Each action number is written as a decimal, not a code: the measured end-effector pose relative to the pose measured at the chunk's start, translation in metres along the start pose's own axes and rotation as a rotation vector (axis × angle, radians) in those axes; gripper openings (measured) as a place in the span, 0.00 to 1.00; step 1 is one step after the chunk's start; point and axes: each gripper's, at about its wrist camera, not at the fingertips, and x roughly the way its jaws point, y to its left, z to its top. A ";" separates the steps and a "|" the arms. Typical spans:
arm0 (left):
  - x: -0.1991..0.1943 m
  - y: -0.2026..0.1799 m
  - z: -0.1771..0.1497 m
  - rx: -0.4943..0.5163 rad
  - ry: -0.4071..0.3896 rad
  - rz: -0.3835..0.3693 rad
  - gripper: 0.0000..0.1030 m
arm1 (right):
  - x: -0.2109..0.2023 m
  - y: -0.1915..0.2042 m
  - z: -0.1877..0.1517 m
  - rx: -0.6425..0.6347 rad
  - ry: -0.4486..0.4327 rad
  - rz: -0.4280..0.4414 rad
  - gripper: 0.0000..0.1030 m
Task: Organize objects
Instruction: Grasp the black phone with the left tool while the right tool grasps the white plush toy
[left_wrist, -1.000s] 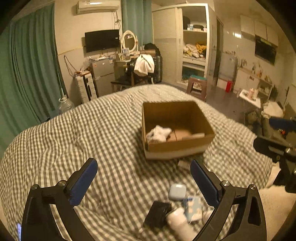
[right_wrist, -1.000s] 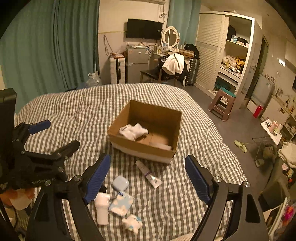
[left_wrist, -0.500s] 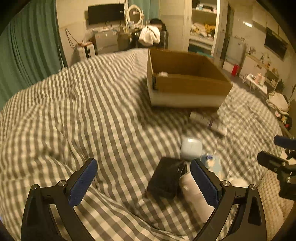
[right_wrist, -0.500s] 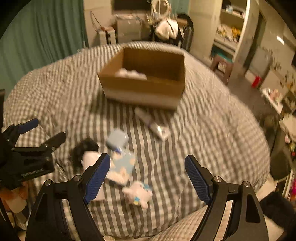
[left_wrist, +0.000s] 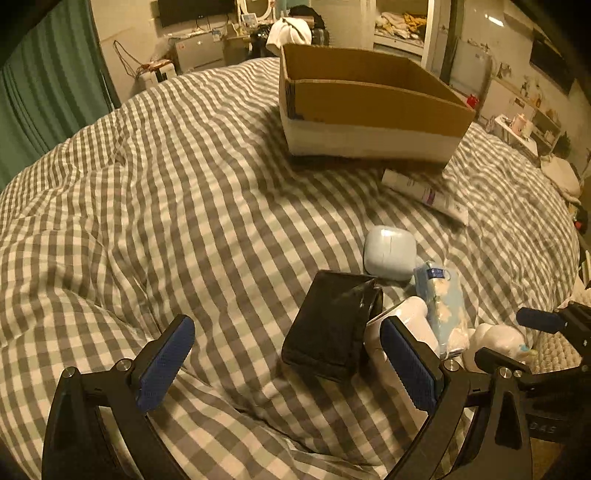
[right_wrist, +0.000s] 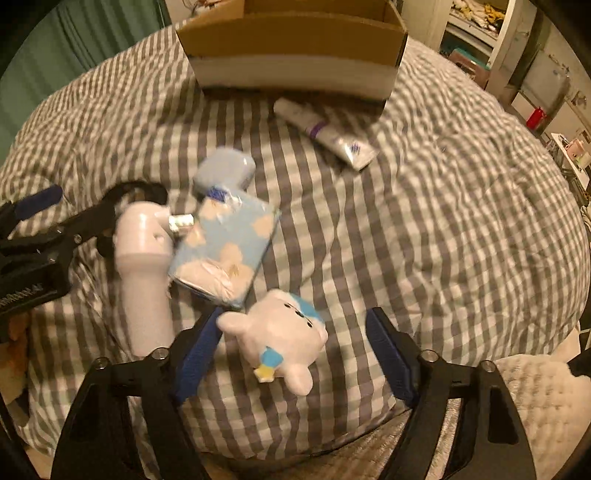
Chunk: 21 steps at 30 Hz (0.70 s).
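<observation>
Between the wide-open right gripper (right_wrist: 293, 354) fingers lies a white, blue-capped plush toy (right_wrist: 279, 339), ungripped.

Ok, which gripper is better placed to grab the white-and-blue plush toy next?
Right. The right gripper is open with the white-and-blue plush toy already between its fingers; the left gripper is open over the black wallet.

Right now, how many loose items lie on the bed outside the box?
6: tube nearest the box, earbud case, tissue pack, wallet, white bottle, plush toy. More may be hidden.
</observation>
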 end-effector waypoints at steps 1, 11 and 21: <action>0.002 0.000 -0.001 0.000 0.005 0.006 1.00 | 0.004 0.000 -0.001 -0.004 0.009 -0.003 0.68; 0.024 -0.001 0.000 -0.019 0.091 0.039 1.00 | 0.010 0.001 -0.001 -0.066 -0.013 0.018 0.46; 0.041 -0.016 0.008 -0.011 0.116 -0.054 0.42 | -0.010 -0.007 0.020 -0.062 -0.083 0.019 0.46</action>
